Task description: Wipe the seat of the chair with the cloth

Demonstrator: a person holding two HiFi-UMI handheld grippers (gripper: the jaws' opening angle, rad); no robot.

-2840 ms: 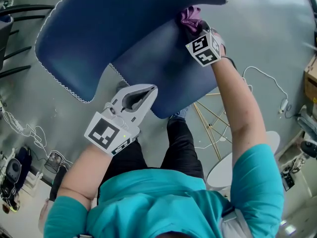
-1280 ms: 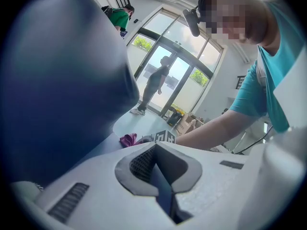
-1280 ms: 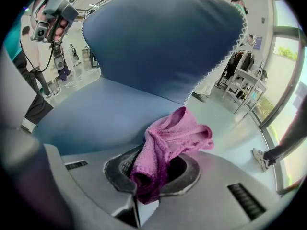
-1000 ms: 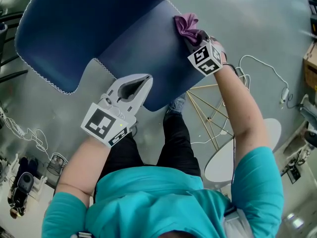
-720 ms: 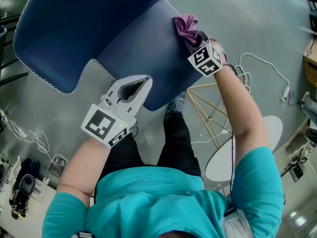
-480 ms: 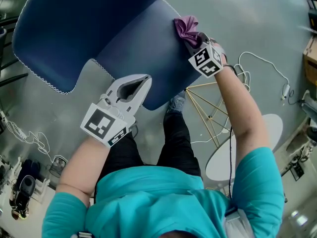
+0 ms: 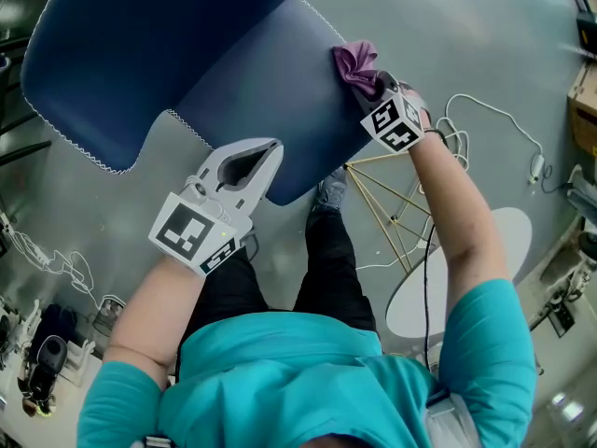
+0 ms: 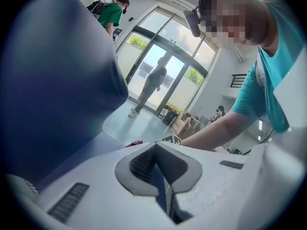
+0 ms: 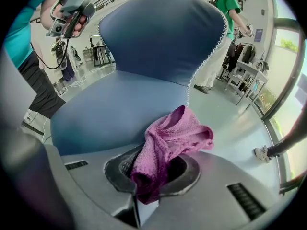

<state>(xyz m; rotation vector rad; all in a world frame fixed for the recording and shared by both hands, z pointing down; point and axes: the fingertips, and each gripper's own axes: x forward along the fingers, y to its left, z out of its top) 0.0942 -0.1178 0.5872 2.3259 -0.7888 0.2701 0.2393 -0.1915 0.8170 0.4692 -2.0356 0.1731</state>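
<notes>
Your right claw (image 7: 371, 84) pinches the bunched knitted cloth (image 7: 353, 61) at the edge of the smooth seat (image 7: 261, 91); left claw (image 7: 269, 149) clenched, empty

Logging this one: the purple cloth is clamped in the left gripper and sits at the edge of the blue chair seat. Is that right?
Not quite. The purple cloth is clamped in the right gripper, as the right gripper view shows. The left gripper is shut with nothing between its jaws. The rest stands: in the head view the cloth is at the edge of the blue chair seat.
</notes>
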